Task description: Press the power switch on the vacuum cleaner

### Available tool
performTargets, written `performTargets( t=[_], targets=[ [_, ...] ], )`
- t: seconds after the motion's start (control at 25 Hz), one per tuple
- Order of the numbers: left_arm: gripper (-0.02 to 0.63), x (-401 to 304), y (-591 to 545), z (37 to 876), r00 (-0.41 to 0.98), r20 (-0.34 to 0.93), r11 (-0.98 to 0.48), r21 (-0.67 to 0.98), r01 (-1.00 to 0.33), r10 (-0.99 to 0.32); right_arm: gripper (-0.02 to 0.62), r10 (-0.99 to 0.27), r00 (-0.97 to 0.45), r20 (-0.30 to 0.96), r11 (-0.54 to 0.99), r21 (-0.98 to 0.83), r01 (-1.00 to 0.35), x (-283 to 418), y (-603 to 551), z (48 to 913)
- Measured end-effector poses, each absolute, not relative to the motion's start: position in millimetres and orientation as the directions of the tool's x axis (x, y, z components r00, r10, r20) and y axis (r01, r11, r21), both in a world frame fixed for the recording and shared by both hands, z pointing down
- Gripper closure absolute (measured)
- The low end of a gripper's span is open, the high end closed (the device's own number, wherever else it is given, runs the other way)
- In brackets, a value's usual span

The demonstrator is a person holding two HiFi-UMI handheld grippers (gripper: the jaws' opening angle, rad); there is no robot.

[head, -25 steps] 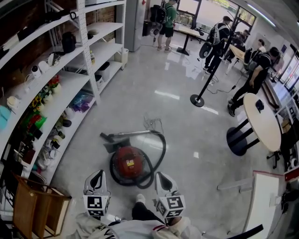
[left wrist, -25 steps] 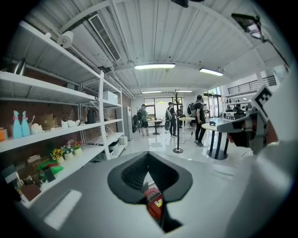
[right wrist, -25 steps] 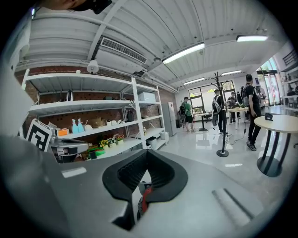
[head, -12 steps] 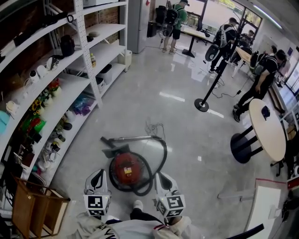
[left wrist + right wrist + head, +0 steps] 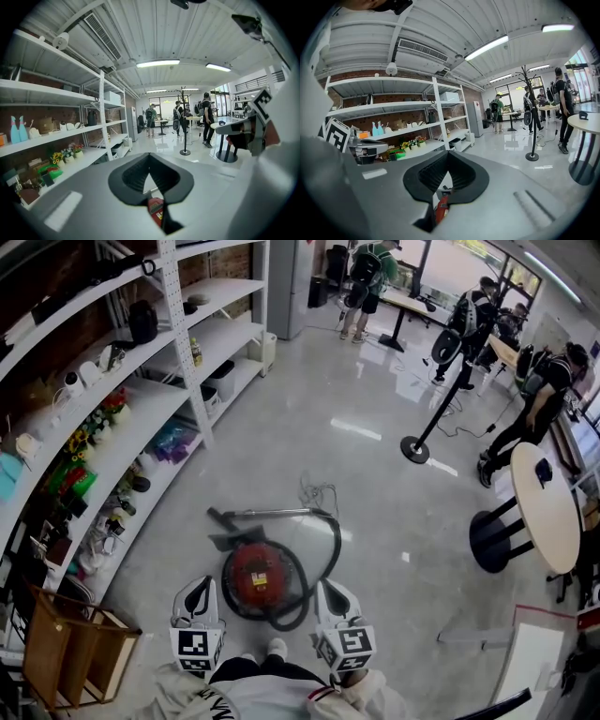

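Vacuum cleaner [image 5: 260, 576] now sits nearer on the floor [image 5: 375, 493], between left tongs [image 5: 199, 587] and right tongs [image 5: 329, 591]. Both pairs are closed and empty, with the press yet to come.

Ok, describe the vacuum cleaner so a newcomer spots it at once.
Find the white shelves along the left wall, then the shiny grey floor beside them. The vacuum cleaner lies there: a low round red body ringed by a black hose, unlike the tall black stand beyond.

Glossy red plastic vacuum cleaner [image 5: 257, 574] with a matt black hose [image 5: 335, 546], on a polished, reflective grey floor [image 5: 375, 474].
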State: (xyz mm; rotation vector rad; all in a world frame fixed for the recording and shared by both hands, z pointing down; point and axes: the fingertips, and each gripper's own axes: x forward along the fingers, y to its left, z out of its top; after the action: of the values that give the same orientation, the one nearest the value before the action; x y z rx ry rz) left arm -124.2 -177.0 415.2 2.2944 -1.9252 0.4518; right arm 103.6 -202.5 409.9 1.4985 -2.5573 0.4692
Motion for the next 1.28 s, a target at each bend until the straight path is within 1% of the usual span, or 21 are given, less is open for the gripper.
performTargets(
  t=[0.48,0.68,1.28],
  targets=[
    [0.606,-123.6,-178.1,432.6,0.172,0.336,-0.209,-0.075,-0.975,-0.926,0.595,-0.806,-0.495,0.324,0.452,-0.203,-0.869,93.5,-204.9,426.7],
    [0.606,-123.6,-185.7,441.6,0.202,0.355,-0.241,-0.067,-0.968,-0.913,0.595,-0.801,-0.487,0.346,0.444,-0.202,-0.873,86.2,-210.0,433.8],
    [0.606,-119.7,-183.9,499.6,0.248,0.445,-0.292,-0.031,-0.956,-0.860,0.595,-0.785,-0.466,0.408,0.416,-0.210,-0.885,76.6,-211.0,476.3]
  ],
)
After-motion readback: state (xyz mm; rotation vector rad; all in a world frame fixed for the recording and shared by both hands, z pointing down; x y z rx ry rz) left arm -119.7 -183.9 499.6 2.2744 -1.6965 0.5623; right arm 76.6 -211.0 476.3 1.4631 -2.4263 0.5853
